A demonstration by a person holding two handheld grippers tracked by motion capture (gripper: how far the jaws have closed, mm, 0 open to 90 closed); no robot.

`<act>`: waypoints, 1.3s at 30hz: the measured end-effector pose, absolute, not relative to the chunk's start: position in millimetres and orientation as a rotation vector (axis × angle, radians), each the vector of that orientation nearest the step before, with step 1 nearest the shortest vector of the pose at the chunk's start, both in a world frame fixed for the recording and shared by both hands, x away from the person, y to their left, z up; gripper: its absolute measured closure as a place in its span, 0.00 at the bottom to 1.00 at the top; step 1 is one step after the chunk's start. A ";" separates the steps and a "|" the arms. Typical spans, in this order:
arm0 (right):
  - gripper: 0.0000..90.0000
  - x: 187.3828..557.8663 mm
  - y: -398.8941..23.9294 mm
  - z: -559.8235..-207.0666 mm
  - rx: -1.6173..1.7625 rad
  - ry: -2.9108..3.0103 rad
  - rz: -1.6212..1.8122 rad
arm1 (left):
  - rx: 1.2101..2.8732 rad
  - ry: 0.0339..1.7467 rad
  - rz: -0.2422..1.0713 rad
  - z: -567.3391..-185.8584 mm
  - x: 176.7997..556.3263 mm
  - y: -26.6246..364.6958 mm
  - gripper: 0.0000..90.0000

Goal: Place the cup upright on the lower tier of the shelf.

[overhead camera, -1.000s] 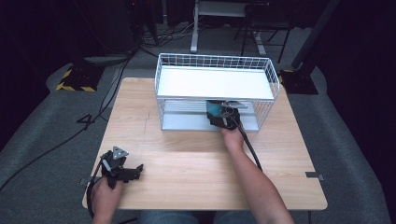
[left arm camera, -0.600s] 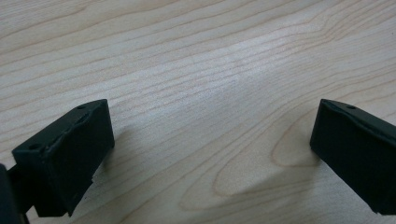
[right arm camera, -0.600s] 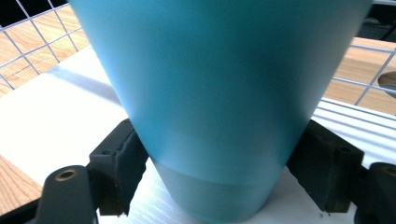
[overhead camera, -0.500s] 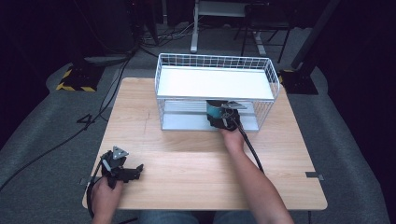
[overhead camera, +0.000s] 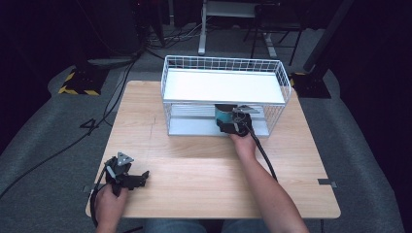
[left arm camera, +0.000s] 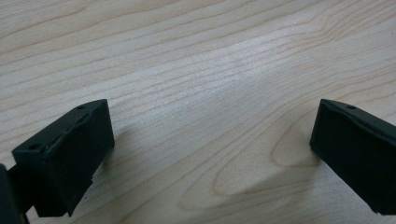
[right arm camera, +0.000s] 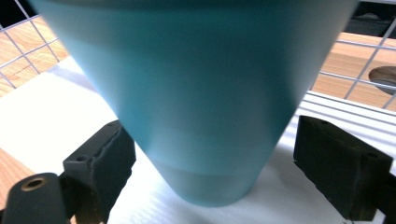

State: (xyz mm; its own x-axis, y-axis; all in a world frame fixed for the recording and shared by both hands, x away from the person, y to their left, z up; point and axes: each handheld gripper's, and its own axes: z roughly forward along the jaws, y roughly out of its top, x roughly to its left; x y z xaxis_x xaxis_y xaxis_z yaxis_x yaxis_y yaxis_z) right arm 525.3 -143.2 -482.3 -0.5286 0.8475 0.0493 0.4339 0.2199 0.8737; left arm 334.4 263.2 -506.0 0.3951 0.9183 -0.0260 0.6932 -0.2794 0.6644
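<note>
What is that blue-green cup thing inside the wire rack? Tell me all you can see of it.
The teal cup looks like smooth matte plastic, wide at the top and tapering to a narrow base. It stands upright on the white lower shelf of the white wire rack, under the upper shelf. The right gripper has its jaws spread on either side of the cup's base, not clamping it; whether the left one touches it is unclear.

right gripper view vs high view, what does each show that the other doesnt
The right gripper view alone shows the jaws standing open on either side of the teal cup's narrow base, neither touching it, and the white liner under it. The high view alone shows the whole wire rack, its white top shelf, the wooden table, and the left gripper near the table's front edge. Both show the cup on the rack's lower level.
</note>
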 end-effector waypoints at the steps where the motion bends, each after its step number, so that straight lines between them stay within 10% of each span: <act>1: 0.14 522.3 -145.0 -479.8 1.176 2.060 1.242 | 2.062 1.372 0.491 -505.9 334.4 263.2 0.00; 39: 0.15 418.8 -226.3 -429.3 1.097 2.183 1.258 | 2.061 1.372 0.492 -506.0 334.3 263.2 0.00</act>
State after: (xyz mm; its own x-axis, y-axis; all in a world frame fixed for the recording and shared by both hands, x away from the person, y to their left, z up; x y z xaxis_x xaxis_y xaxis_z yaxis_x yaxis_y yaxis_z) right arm 418.8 -226.3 -429.3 -0.6172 0.7854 0.0465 0.4343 0.2908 0.8525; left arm 334.3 263.2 -506.0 0.3948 0.9184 -0.0255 0.6926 -0.2792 0.6651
